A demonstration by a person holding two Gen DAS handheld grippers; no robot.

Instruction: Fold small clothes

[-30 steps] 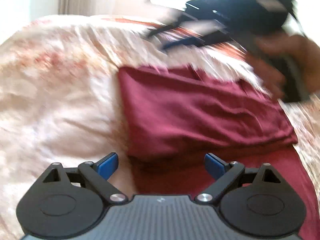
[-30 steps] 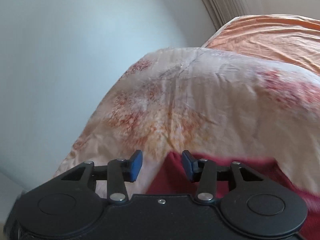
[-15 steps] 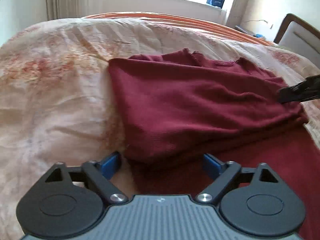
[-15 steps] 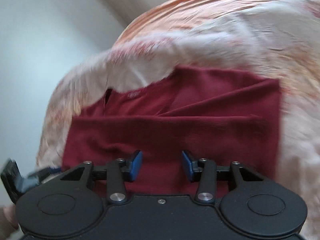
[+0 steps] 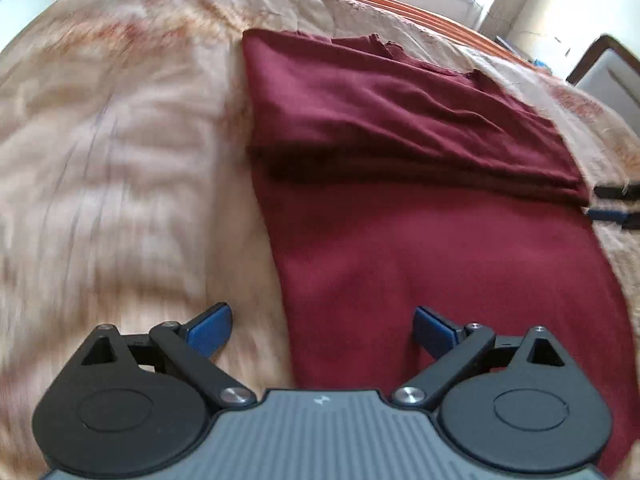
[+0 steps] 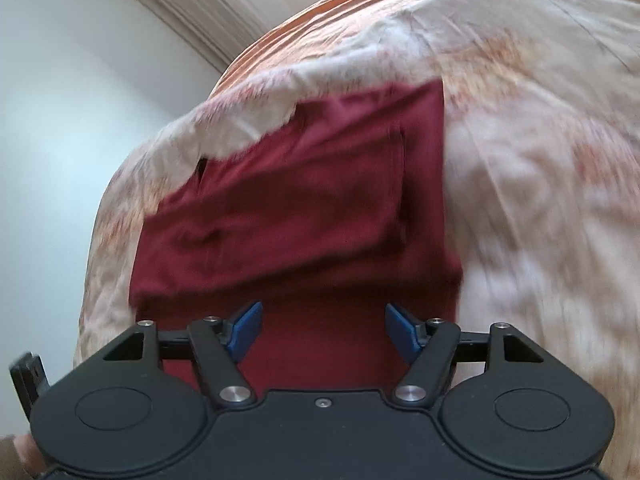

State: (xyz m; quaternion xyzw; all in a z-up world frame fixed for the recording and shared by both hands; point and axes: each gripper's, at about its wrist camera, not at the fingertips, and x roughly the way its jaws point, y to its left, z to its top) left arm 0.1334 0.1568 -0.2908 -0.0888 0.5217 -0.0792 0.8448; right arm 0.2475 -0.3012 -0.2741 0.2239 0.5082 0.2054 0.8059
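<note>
A dark red garment [image 5: 400, 140] lies on the bed with its far part folded over onto the near part; in the right wrist view the garment [image 6: 300, 200] shows the same doubled layer. My left gripper [image 5: 322, 328] hovers over the garment's near left edge, jaws wide and still opening, nothing pinched between them. My right gripper [image 6: 324, 328] hangs above the single layer at the opposite side, jaws opening, with cloth below them but not gripped. The right gripper's fingertips [image 5: 616, 204] also show at the fold's right end.
A cream bedspread [image 5: 120, 160] with faded orange-red flowers covers the bed, over an orange striped sheet [image 5: 400, 0]. A wooden-framed chair [image 5: 608, 68] stands at the far right. A pale wall [image 6: 60, 120] and curtain [image 6: 200, 8] lie past the bed's edge.
The right gripper swung from the bed's far corner to the garment's side and widened its jaws. The left gripper drew back toward the near edge, showing more of the lower layer.
</note>
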